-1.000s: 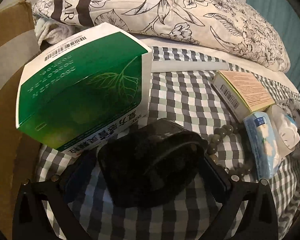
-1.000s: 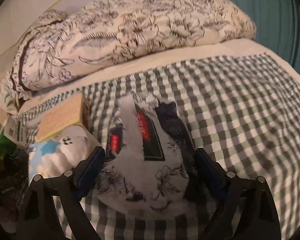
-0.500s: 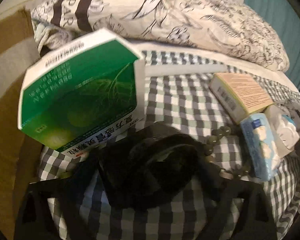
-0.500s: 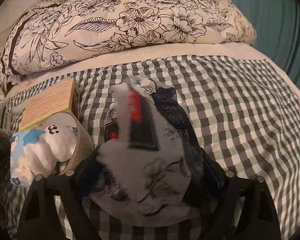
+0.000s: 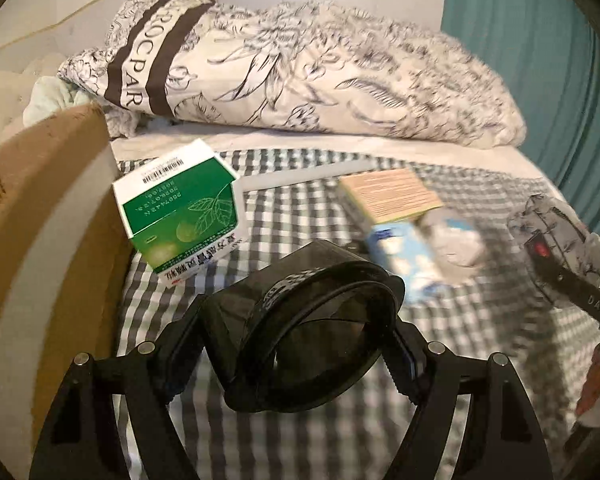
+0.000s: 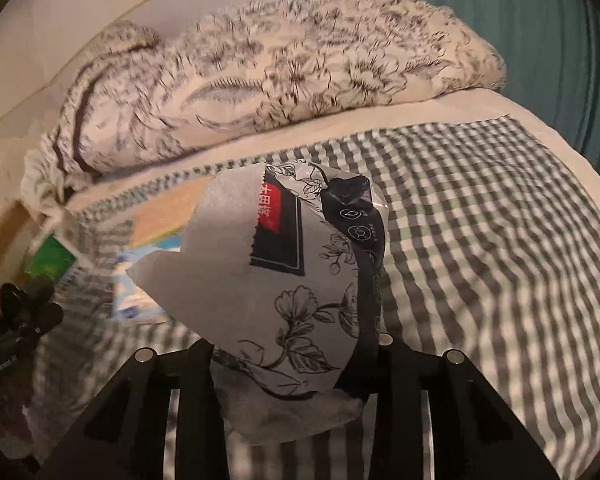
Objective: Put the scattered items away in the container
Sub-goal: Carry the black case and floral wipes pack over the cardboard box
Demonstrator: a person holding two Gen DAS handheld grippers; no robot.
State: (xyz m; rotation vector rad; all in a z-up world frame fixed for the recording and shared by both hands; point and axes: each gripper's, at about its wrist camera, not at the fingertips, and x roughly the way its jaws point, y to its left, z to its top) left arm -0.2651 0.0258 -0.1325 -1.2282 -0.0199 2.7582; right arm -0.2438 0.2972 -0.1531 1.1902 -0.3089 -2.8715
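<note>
Bed (image 5: 300, 432): you work over a green-and-white checked cover, with a plain cream sheet at its head.
Pillow (image 5: 320, 76): you see it across the head of the bed, cream with a dark floral print.
Green box (image 5: 180, 208): you find it on the checks, just beside the cardboard box (image 5: 40, 216).
Tan box (image 5: 396, 194): flat on the cover, mid-bed.
Blue pack (image 5: 400, 256): touching the tan box's near side; blurred.

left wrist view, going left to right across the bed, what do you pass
cardboard box → green medicine box → dark round case held in the left gripper → tan box → floral packet held up at the right edge
</note>
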